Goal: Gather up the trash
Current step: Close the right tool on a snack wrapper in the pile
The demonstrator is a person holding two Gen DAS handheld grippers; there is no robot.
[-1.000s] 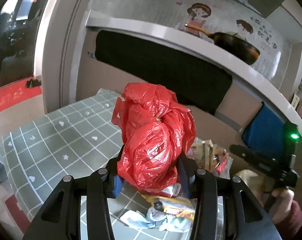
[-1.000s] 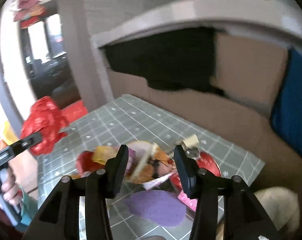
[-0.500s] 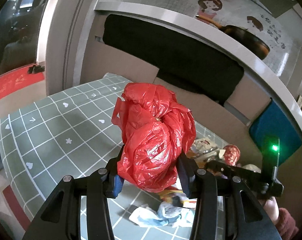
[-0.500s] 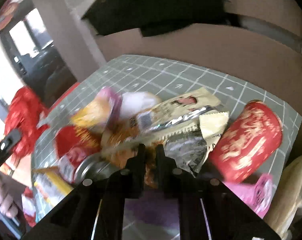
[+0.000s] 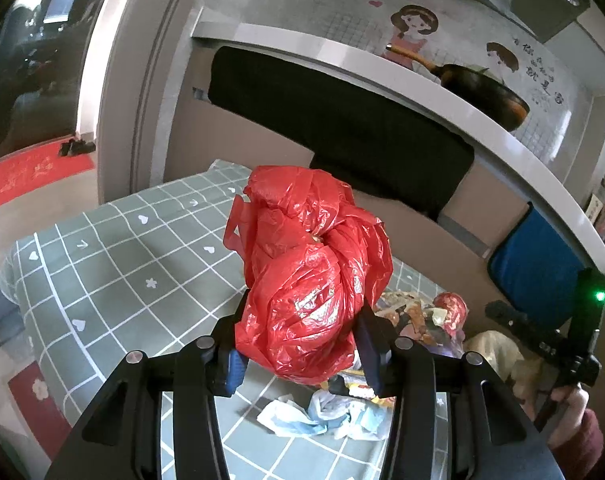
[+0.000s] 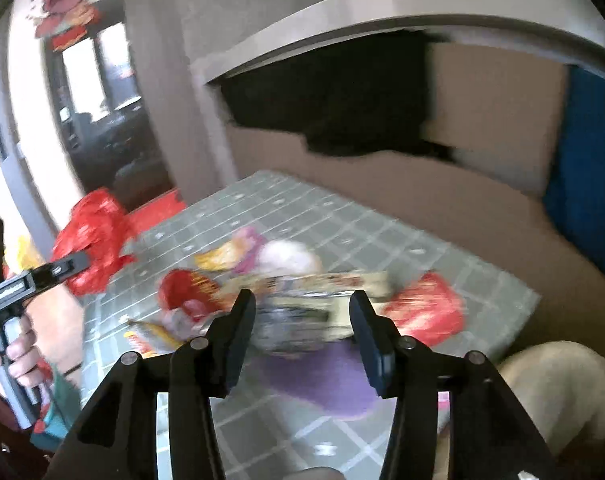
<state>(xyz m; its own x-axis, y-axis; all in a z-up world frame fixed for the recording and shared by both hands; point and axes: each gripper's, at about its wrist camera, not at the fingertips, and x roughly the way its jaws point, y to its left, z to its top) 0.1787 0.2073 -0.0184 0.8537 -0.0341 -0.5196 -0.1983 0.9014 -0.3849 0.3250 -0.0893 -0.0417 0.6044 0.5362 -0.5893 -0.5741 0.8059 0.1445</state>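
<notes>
My left gripper (image 5: 302,354) is shut on a crumpled red plastic bag (image 5: 310,280) and holds it above the green checked tablecloth (image 5: 114,272); the bag also shows in the right wrist view (image 6: 90,240). My right gripper (image 6: 302,320) is open, its jaws spread above a heap of trash: snack wrappers (image 6: 302,300), a red round can (image 6: 426,308), a purple piece (image 6: 322,376). The right wrist view is blurred. In the left wrist view the heap (image 5: 418,316) lies behind the bag, with white and blue tissue (image 5: 322,416) in front of it.
A cardboard panel (image 5: 414,224) with a black cloth (image 5: 334,128) stands behind the table. A white shelf (image 5: 442,92) carries a dark pan (image 5: 482,92). A blue panel (image 5: 530,256) is at the right. A red mat (image 5: 22,172) lies on the floor at the left.
My right gripper dipped into the trash heap with its jaws nearly together, then pulled back and opened wide. My left gripper has kept its hold on the red bag and drifted slightly.
</notes>
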